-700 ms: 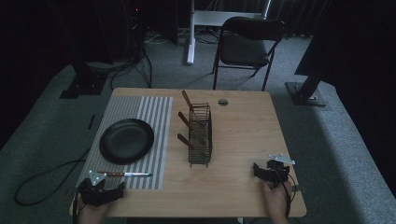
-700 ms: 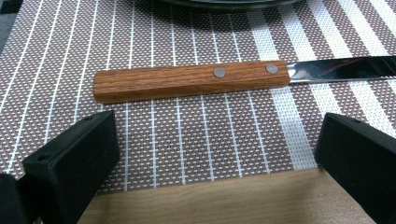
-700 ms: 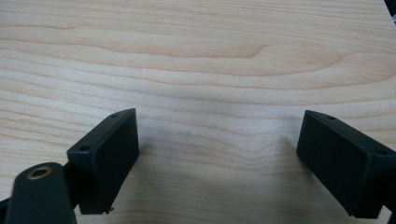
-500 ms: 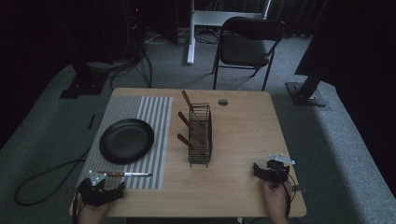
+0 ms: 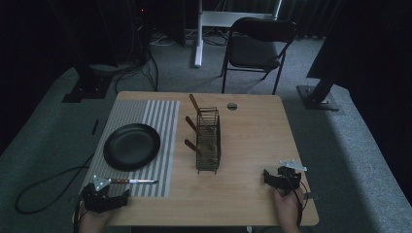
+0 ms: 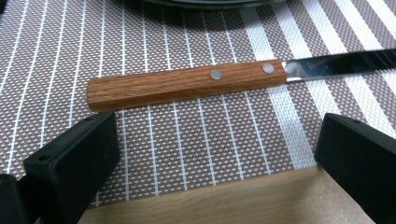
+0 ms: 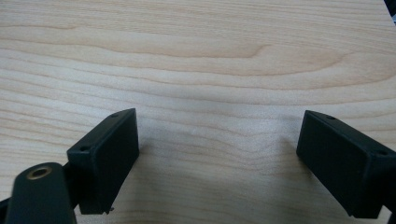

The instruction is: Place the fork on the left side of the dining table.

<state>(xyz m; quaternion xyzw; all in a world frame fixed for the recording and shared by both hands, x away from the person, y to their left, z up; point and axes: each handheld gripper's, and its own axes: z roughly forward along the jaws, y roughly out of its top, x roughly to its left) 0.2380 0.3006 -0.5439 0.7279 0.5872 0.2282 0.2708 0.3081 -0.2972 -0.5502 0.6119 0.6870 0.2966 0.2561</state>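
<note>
From the high view, nothing has shifted since the earlier pictures: both hands rest at the near edge of the table (image 5: 252, 121), so the work looks not yet begun. The left gripper (image 5: 104, 199) sits at the near left corner, just behind a knife (image 5: 128, 181) lying on the striped mat (image 5: 160, 116). The right gripper (image 5: 279, 178) rests near the right corner, well apart from everything. A black plate (image 5: 131, 146) on the mat is empty. A wire rack (image 5: 208, 141) stands mid-table with three wooden handles (image 5: 192, 145) sticking out of its left side.

In the left gripper view, the jaws stand wide apart and hold nothing; the knife's wooden handle (image 6: 187, 83) lies just beyond them on the mat (image 6: 187, 149).

In the right gripper view, the jaws are wide apart over the bare table (image 7: 196, 60), empty.
</note>
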